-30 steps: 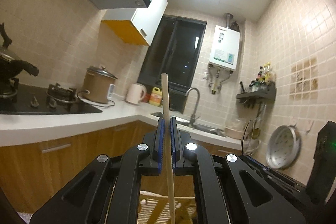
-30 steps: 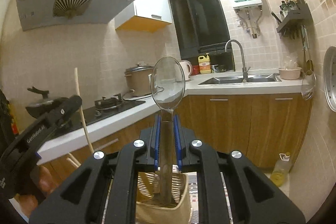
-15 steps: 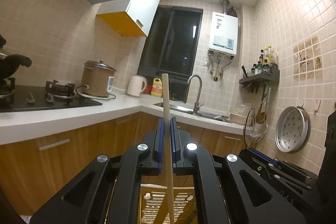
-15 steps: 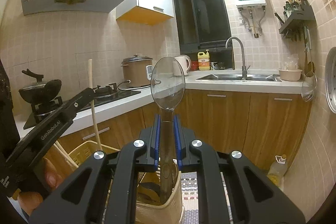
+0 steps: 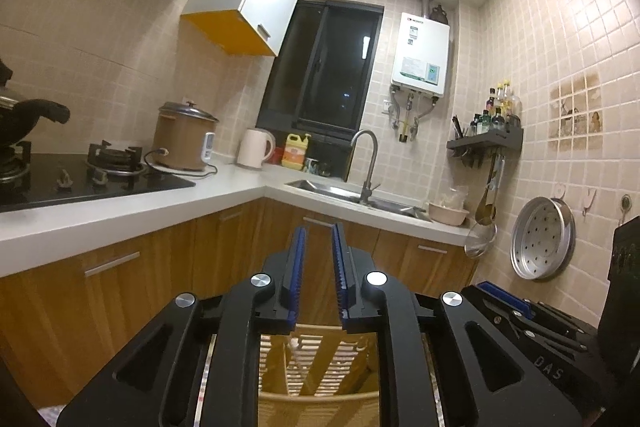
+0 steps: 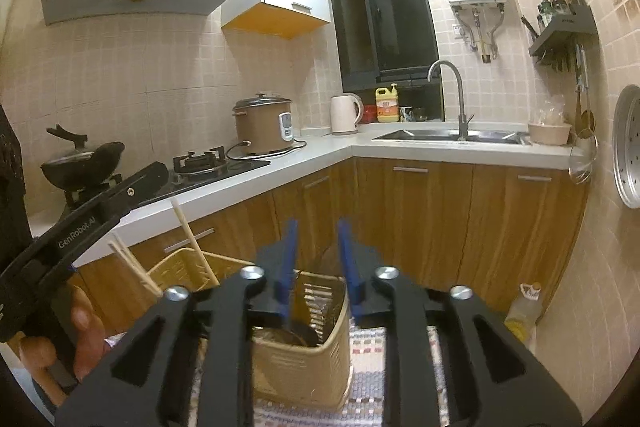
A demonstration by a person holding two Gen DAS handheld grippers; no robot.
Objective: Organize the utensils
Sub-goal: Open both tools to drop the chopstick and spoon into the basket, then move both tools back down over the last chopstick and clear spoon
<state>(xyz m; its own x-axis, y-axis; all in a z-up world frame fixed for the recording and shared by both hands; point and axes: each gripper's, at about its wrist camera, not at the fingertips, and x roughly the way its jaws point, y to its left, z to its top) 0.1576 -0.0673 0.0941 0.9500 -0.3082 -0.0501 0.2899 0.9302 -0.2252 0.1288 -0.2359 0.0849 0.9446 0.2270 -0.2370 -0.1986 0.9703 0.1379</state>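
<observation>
My left gripper (image 5: 319, 231) is open and empty above a yellow slatted basket (image 5: 316, 363). My right gripper (image 6: 318, 225) is open and empty above a beige utensil holder (image 6: 308, 359), in which a dark spoon bowl (image 6: 286, 337) lies. In the right wrist view the left gripper's body (image 6: 80, 219) is at the left, over a yellow basket (image 6: 180, 267) that holds wooden chopsticks (image 6: 192, 239) leaning upright. In the left wrist view the right gripper's body (image 5: 528, 331) shows at the lower right.
A white counter (image 6: 280, 163) runs along the wall with a gas hob (image 6: 200, 163), a wok (image 6: 80, 167), a rice cooker (image 6: 262, 125), a kettle (image 6: 345, 113) and a sink (image 6: 440, 135). Wooden cabinets (image 6: 432, 219) stand below. A patterned mat (image 6: 360, 387) lies under the holder.
Both grippers have opened. The wooden chopstick has left the left gripper and stands in the yellow basket. The spoon has left the right gripper and dropped into the beige holder.
</observation>
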